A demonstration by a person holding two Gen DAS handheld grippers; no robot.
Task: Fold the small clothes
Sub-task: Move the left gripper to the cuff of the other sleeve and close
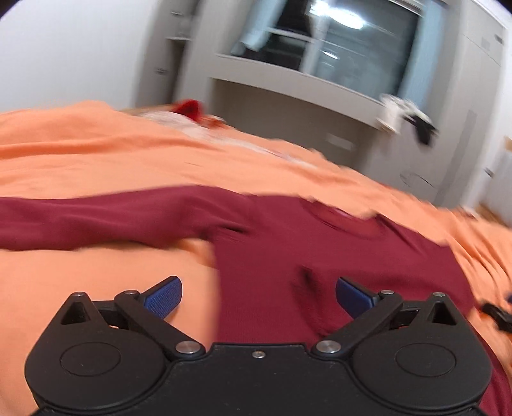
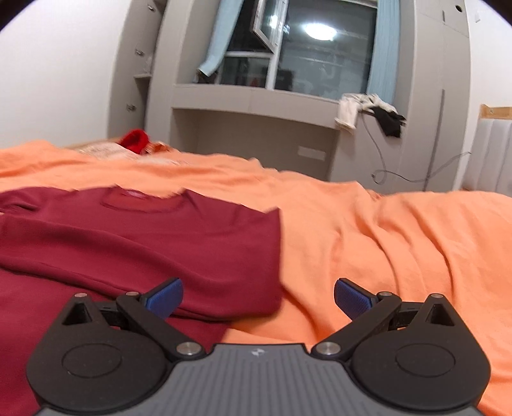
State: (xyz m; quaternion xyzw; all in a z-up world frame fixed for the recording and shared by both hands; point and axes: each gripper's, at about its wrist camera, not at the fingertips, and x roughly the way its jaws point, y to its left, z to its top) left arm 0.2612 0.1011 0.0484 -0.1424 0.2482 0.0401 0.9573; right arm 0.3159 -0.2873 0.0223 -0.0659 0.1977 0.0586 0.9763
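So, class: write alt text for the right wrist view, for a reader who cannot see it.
A dark red shirt, one side folded over, lies on an orange bedspread. The open right gripper holds nothing above the shirt's folded edge. Behind stand grey cupboards and a window.

Left tongs [image 1: 258, 296]: black linkage arms, round housings, silver screws, blue textured pads [image 1: 163, 299].
Right tongs [image 2: 258, 296]: same build, ribbed grey centre plate.

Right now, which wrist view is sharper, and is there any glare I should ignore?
Left wrist view: heavy motion smear over the maroon shirt and orange bedspread; only the left tongs are crisp. Right wrist view: steadier, with the shirt's folded edge readable. Both: ceiling light reflection glares in the window; fisheye bends the cabinets.
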